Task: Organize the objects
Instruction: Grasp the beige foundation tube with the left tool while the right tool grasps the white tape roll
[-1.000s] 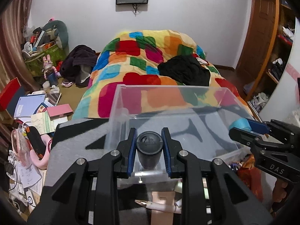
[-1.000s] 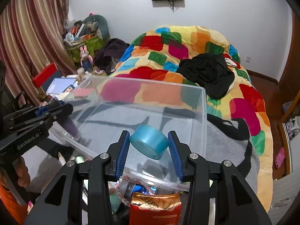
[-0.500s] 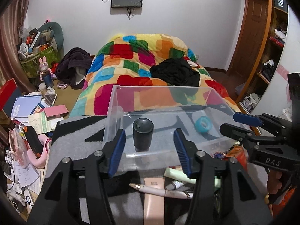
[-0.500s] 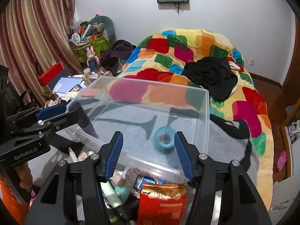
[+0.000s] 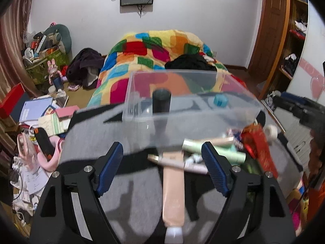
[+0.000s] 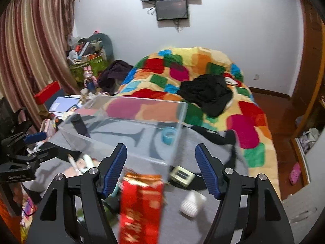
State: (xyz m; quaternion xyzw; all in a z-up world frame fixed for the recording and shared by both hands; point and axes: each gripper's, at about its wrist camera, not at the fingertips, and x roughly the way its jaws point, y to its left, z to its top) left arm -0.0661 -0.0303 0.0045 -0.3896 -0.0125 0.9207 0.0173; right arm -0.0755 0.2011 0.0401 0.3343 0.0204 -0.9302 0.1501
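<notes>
We're looking at a patchwork quilt (image 6: pixel 203 77) sprawling across the bed, with black clothing (image 6: pixel 207 95) lying in a heap on top. A dark screen (image 6: pixel 171 10) is hanging on the white wall, striped curtains (image 6: pixel 34 46) are draping down the left side, and a pink slipper (image 6: pixel 295 172) is sitting on the wooden floor.

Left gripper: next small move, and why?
Probably lower the open left gripper onto the peach tube lying between its fingers and close. The clear bin holds only the black bottle and blue tape roll.

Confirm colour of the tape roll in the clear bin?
Light blue tape roll; clearest in the right wrist view.
</notes>
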